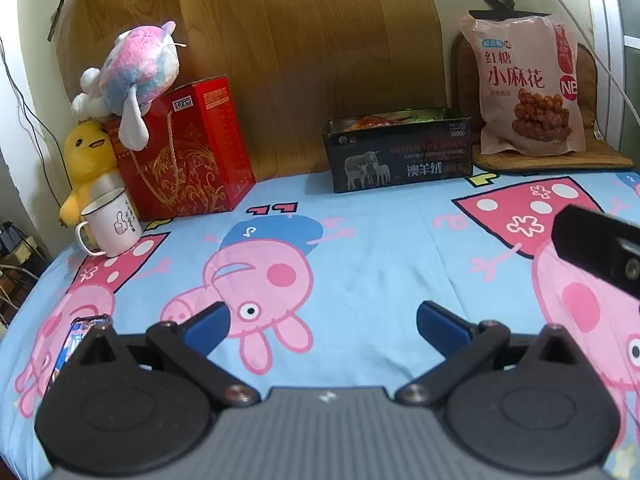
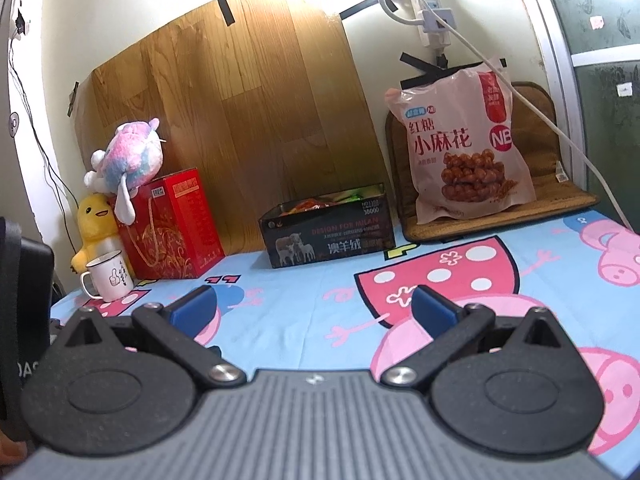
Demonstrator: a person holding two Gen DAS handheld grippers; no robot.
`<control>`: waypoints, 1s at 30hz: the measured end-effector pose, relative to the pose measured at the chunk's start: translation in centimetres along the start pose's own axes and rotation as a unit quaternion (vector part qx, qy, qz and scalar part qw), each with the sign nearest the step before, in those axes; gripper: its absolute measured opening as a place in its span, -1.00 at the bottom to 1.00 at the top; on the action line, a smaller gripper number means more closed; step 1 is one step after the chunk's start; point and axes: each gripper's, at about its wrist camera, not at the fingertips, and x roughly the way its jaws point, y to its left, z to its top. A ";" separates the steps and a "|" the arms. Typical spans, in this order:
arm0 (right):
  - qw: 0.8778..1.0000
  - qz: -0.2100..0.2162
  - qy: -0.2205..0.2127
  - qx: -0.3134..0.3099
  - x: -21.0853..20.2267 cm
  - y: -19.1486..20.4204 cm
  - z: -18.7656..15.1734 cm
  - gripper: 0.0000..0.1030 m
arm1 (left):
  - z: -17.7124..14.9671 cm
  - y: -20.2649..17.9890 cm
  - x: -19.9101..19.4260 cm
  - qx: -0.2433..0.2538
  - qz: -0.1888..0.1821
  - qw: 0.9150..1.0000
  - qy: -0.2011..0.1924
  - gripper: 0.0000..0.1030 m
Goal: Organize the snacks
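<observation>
A black open box [image 1: 400, 152] [image 2: 330, 232] with sheep printed on its side stands at the back of the cartoon-print cloth, and colourful snack packets show inside it. To its right a big pink snack bag [image 1: 524, 84] [image 2: 468, 140] leans upright on a brown mat. My left gripper [image 1: 322, 326] hovers open over the cloth, well short of the box, with nothing between its blue fingers. My right gripper [image 2: 314, 308] is likewise open and empty, facing the box from farther back. Part of the right gripper's black body [image 1: 600, 248] shows at the left view's right edge.
At the back left stand a red gift box [image 1: 188, 148] [image 2: 172, 224], a pink-blue plush toy [image 1: 136, 68] on top, a yellow duck plush [image 1: 88, 164] and a white enamel mug [image 1: 110, 222] [image 2: 110, 276]. A phone [image 1: 74, 344] lies near the left edge. A white cable [image 2: 560, 120] hangs at right.
</observation>
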 end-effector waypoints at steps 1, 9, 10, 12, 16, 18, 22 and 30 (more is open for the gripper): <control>1.000 -0.001 -0.002 -0.002 -0.1 0.0 0.0 1.00 | 0.1 0.0 -0.1 -0.001 0.000 1.000 -0.001 1.00; 1.000 -0.001 -0.012 -0.003 -0.4 0.1 0.1 1.00 | 0.4 0.4 -0.6 -0.006 0.010 1.000 -0.014 1.00; 1.000 -0.002 -0.013 -0.001 -0.4 0.0 0.2 1.00 | 0.4 0.5 -0.7 -0.008 0.012 1.000 -0.015 1.00; 1.000 -0.003 -0.016 0.003 -0.5 -0.1 0.2 1.00 | 0.5 0.7 -0.8 -0.010 0.016 1.000 -0.019 1.00; 1.000 -0.004 -0.019 0.005 -0.7 0.1 0.2 1.00 | 0.5 0.8 -0.9 -0.009 0.026 0.999 -0.025 1.00; 1.000 -0.003 -0.020 0.005 -0.8 0.1 0.2 1.00 | 0.5 0.9 -0.9 -0.008 0.028 0.999 -0.026 1.00; 1.000 -0.003 -0.023 0.004 -0.9 0.3 0.2 1.00 | 0.6 1.1 -0.9 -0.009 0.030 0.999 -0.027 1.00; 1.000 -0.003 -0.023 0.005 -0.9 0.2 0.2 1.00 | 0.6 1.4 -1.1 -0.009 0.035 0.999 -0.032 1.00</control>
